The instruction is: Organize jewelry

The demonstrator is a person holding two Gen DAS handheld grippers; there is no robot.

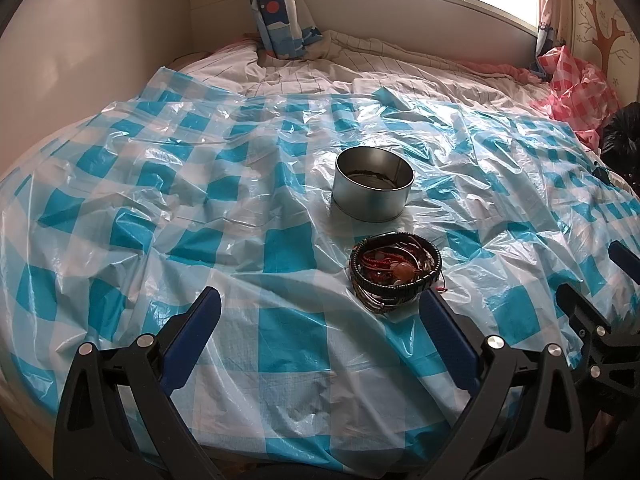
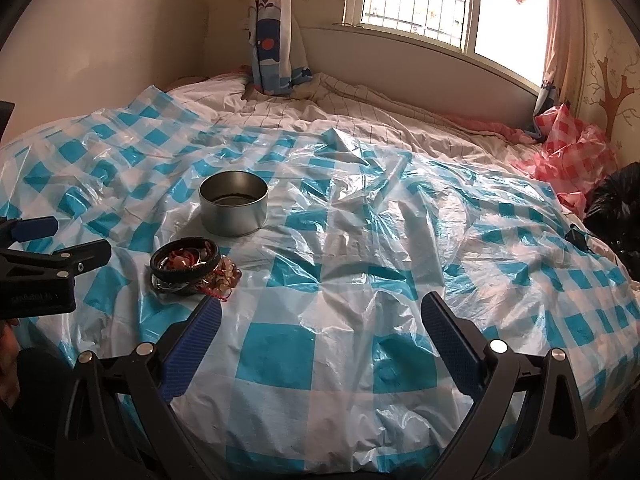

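Left gripper (image 1: 320,304) and right gripper (image 2: 322,310) both hover with jaws spread, holding nothing. The jewelry pile (image 1: 395,269) lies on the checked plastic sheet (image 1: 240,240) just beyond the left gripper's right finger. Behind it stands the round tin (image 1: 373,184).

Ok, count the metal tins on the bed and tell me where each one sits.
1. The round metal tin stands open and upright on the blue checked plastic sheet, just beyond the jewelry pile. No other shows, though the bed's far folds could hide something.
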